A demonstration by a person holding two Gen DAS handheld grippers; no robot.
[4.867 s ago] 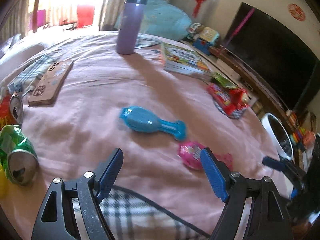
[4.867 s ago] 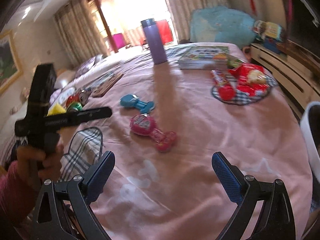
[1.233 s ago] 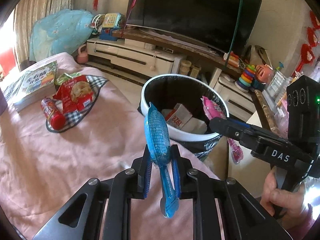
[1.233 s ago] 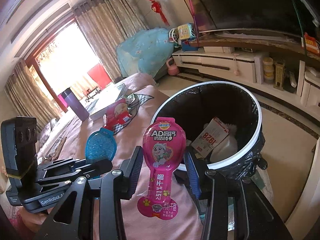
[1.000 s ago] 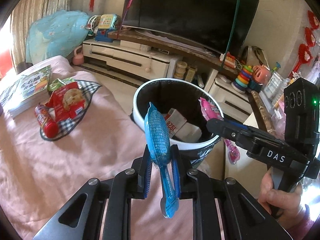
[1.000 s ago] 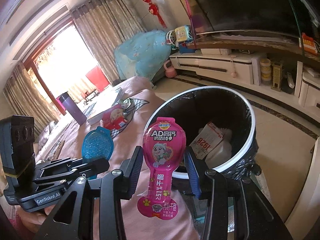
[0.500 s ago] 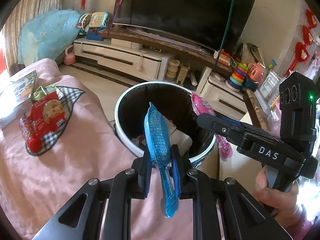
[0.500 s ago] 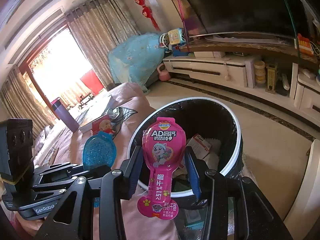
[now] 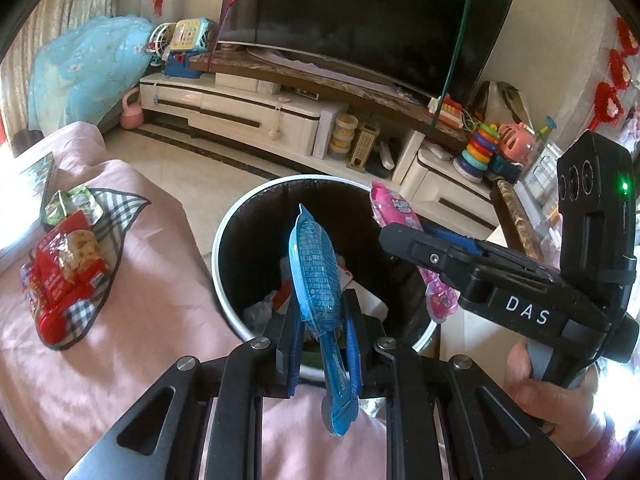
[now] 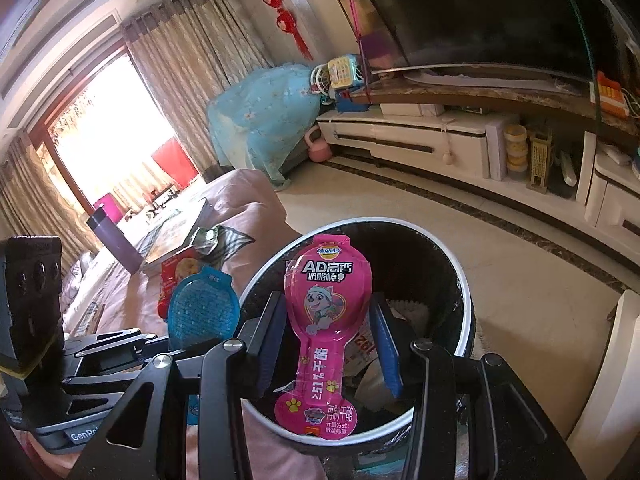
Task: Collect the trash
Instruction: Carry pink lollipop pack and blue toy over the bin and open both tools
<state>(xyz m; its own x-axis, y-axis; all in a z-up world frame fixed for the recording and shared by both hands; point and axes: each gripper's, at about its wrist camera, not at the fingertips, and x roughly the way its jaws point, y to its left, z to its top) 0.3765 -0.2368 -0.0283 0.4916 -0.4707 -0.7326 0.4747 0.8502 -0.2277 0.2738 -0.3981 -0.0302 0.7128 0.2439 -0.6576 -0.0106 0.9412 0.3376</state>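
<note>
My left gripper (image 9: 322, 354) is shut on a blue plastic snack wrapper (image 9: 316, 276), held upright and edge-on over the near rim of the white-rimmed trash bin (image 9: 224, 280). My right gripper (image 10: 328, 344) is shut on a pink snack wrapper (image 10: 326, 312) with a cartoon dog, also upright above the bin (image 10: 466, 292). In the left wrist view the right gripper (image 9: 404, 236) shows at the right with the pink wrapper (image 9: 394, 210), held by a hand (image 9: 556, 394). The blue wrapper (image 10: 202, 308) shows at the left of the right wrist view. The bin holds paper and cartons.
The pink-covered bed (image 9: 132, 320) lies left of the bin, with red snack packs (image 9: 64, 264) on a checked cloth, a book and a purple bottle (image 10: 114, 240). Behind the bin are tiled floor, a white TV cabinet (image 9: 248, 116), a television and toys.
Both grippers have moved from over the bed towards the bin, which now sits nearer and lower in both views. Each wrapper keeps its place in its jaws.
</note>
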